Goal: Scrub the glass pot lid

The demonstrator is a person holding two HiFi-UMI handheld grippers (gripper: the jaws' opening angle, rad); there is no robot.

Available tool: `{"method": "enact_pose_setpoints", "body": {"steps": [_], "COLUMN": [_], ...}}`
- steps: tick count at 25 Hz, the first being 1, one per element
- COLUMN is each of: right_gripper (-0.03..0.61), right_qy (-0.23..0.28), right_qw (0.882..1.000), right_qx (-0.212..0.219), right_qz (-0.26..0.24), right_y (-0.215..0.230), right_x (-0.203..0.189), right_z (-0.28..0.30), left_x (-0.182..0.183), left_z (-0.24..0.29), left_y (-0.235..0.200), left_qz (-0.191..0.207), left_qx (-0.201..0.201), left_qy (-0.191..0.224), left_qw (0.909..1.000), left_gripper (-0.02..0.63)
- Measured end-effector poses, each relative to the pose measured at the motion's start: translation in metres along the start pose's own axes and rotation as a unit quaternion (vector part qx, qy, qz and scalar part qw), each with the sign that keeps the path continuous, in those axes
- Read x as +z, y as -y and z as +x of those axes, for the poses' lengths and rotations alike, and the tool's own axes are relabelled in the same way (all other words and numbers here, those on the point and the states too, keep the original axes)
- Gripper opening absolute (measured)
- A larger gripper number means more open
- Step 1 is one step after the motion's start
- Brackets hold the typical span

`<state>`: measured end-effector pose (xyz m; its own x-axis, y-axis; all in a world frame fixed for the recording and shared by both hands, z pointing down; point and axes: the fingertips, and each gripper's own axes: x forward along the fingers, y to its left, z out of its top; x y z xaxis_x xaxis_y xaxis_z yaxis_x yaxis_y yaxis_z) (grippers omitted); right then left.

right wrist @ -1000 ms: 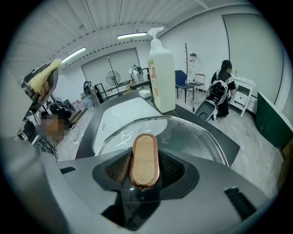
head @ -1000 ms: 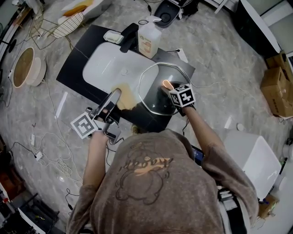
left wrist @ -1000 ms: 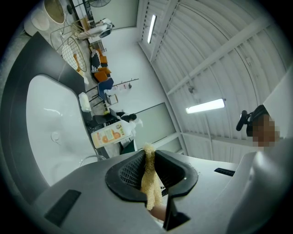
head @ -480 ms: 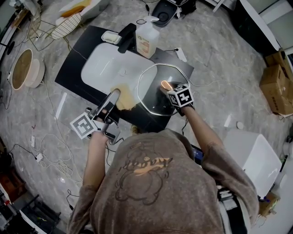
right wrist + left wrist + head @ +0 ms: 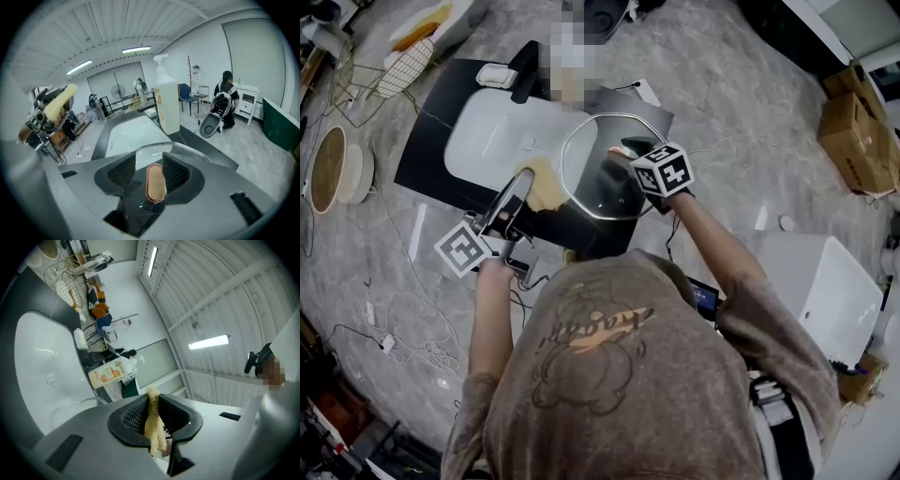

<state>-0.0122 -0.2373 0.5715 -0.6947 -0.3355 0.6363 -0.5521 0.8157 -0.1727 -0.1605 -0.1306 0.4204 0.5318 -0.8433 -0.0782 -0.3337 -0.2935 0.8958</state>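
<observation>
The glass pot lid (image 5: 592,173) with its metal rim is held tilted over the black counter (image 5: 427,141), beside the white sink (image 5: 487,131). My right gripper (image 5: 625,156) is shut on the lid's copper handle (image 5: 155,183), which stands upright between the ribbed pads (image 5: 123,171); the lid's rim (image 5: 187,149) curves just beyond. My left gripper (image 5: 523,189) is shut on a yellowish loofah sponge (image 5: 542,187), just left of the lid's edge. In the left gripper view the sponge (image 5: 154,427) is pinched between the jaws. From the right gripper view the sponge (image 5: 61,101) shows at far left.
A soap pump bottle (image 5: 167,101) stands at the sink's far corner. A wire rack (image 5: 403,58) and a wooden bowl (image 5: 333,169) lie at left, a white bin (image 5: 825,295) and cardboard boxes (image 5: 858,122) at right. Cables (image 5: 403,309) trail over the floor.
My right gripper has risen with the lid by its handle, tipping the lid up more steeply. The left gripper and the sponge have stayed where they were.
</observation>
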Motion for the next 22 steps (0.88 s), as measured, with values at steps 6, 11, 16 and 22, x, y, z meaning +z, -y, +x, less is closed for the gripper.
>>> {"method": "enact_pose_setpoints", "body": {"steps": [6,11,16,22], "right_gripper": [0.181,0.176,0.173,0.163], "right_qy": [0.089,0.141,0.175,0.227], "right_qw": [0.996,0.989,0.981,0.966], "right_qx": [0.007,-0.009,-0.044,-0.087], "right_qz": [0.023,0.039,0.065,0.09], "right_y": [-0.019,-0.025,-0.023,-0.022], "right_x": [0.042,0.045,0.03,0.026], "right_z": [-0.065,-0.123,-0.169,-0.2], "left_x": [-0.008,-0.018,-0.032,-0.042], "left_z": [0.02,0.036,0.048,0.062], "left_y": [0.002,0.009,0.006,0.013], "left_qz": [0.03,0.05,0.11,0.186], "left_qx": [-0.005,-0.017,-0.006,-0.002], "left_qy": [-0.03,-0.056,-0.099,-0.122], "left_qw": [0.9991,0.997,0.989,0.9749], "left_gripper": [0.072,0.072,0.072,0.073]}}
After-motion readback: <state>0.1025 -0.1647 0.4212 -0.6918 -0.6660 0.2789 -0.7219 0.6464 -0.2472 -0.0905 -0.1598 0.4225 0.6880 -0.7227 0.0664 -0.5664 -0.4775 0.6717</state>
